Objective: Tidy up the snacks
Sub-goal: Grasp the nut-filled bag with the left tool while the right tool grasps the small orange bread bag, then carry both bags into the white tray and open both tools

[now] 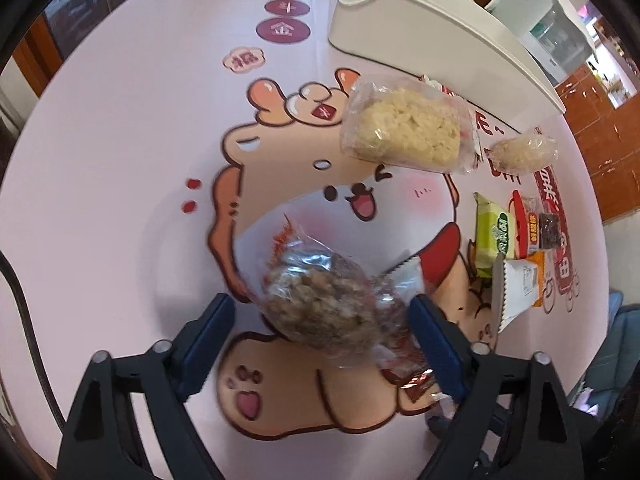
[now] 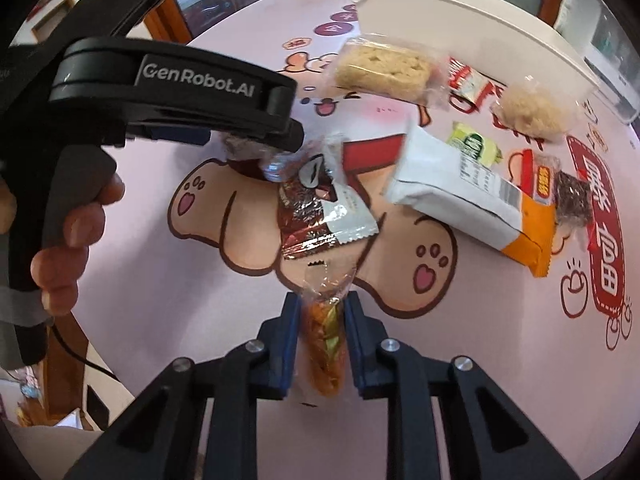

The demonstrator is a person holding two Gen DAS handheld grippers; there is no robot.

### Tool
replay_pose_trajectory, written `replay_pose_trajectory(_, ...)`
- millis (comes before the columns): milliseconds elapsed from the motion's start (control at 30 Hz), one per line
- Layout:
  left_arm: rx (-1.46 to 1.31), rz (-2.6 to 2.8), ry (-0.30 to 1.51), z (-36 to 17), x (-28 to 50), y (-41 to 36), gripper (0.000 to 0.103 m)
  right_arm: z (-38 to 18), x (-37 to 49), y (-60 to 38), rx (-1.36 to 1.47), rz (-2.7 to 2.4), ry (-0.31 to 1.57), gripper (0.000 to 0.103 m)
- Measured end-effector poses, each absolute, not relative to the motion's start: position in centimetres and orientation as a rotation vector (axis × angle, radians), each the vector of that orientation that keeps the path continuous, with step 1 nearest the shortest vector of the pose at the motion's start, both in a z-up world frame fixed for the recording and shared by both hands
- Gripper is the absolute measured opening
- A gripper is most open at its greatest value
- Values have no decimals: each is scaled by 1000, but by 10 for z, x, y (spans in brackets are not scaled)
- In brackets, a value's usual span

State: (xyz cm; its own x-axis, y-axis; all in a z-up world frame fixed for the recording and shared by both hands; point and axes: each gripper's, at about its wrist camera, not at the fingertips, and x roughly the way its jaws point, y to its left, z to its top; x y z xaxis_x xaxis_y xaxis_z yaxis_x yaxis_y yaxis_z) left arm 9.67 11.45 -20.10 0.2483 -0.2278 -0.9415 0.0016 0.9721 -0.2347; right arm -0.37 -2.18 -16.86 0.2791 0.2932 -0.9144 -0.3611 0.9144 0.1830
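Right wrist view: your right gripper [image 2: 322,340] pinches an orange-wrapped snack [image 2: 325,354] between its pads. Your left gripper [image 1: 320,320] stands wide around a clear bag of brown clusters [image 1: 320,304]; whether it touches is hard to tell. Behind them the white bin [image 1: 420,36] seems to hold something pale. Other packets lie scattered on the pink cartoon tablecloth [image 1: 120,140].

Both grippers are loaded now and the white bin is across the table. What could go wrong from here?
1. The left gripper looks wide around its clear-wrapped brown snack; it may drop out.
2. The right gripper pinches only a thin orange packet, which could slip.
3. Reaching the white bin may sweep the pale rice cake.
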Motion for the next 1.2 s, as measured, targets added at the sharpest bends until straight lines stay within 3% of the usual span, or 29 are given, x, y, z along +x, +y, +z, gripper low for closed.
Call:
replay_pose_trajectory(67,-178,-136,1303,-200,98,108,61,-169,-1,-26,-44,436,1222,22)
replay_pose_trajectory(133,-173,-140,1300,-199,101,102,53,-169,1,-31,-29,436,1227,22)
replay_pose_trajectory(600,-146,-183,1250,-182,98,84,50,-157,24,-80,90,382,1222,22)
replay_pose_trajectory(1200,-40,-332,979,-30,123,58,50,-50,99,-126,141,299,952,22)
